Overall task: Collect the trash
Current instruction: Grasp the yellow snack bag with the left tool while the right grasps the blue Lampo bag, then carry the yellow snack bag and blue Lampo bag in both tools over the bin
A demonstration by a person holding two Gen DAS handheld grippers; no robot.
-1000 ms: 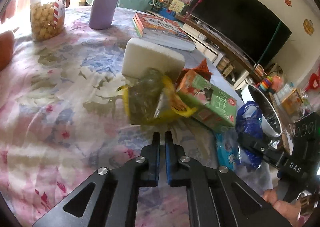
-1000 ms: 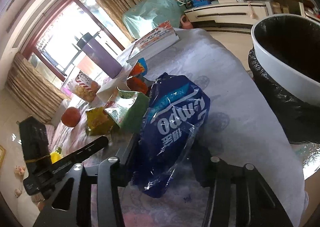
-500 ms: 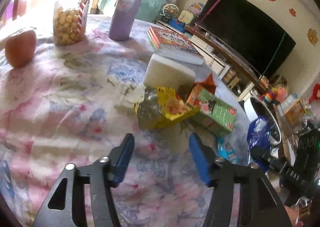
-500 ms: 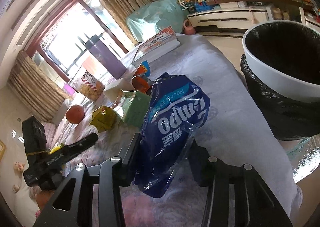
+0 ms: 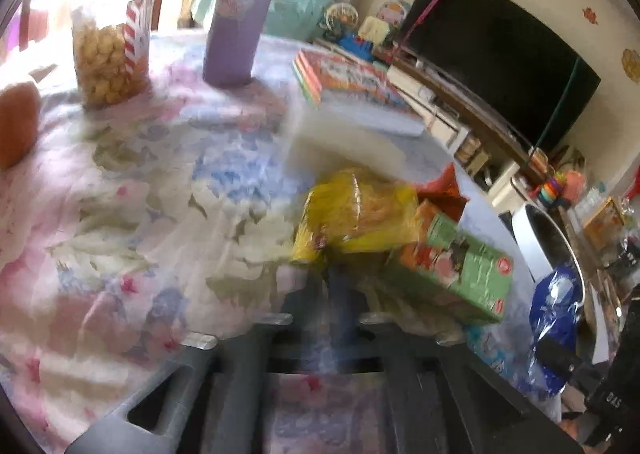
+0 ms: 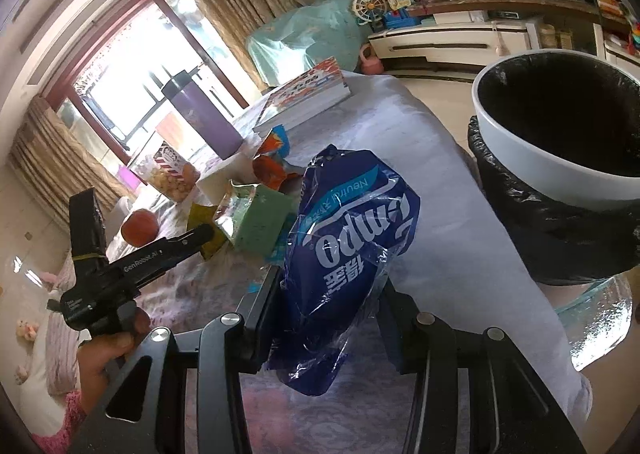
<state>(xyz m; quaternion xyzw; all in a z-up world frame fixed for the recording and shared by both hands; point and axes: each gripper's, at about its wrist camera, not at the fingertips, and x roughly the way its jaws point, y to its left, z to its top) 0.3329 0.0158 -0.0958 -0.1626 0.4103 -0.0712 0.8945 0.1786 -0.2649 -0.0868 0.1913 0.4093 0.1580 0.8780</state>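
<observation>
My right gripper (image 6: 326, 296) is shut on a blue Tempo tissue wrapper (image 6: 344, 230) and holds it above the table, left of the white trash bin (image 6: 532, 158) with a black liner. In the left wrist view, which is blurred, my left gripper (image 5: 334, 286) is right at a yellow snack wrapper (image 5: 352, 214); its fingers look close together, but whether they pinch the wrapper is unclear. A green carton (image 5: 452, 274) lies just right of the wrapper. The blue wrapper (image 5: 556, 318) and the bin (image 5: 540, 242) show at the right.
A purple bottle (image 5: 240, 14), a jar of snack balls (image 5: 108, 54), an orange fruit (image 5: 16, 122), books (image 5: 348, 90) and a white block (image 5: 340, 142) stand on the floral tablecloth (image 5: 120, 214). A red wrapper (image 5: 444, 186) lies behind the carton.
My left gripper opened half a second ago, then moved forward to the yellow wrapper with its fingers closing in. My right gripper keeps the blue wrapper, with the bin slightly nearer.
</observation>
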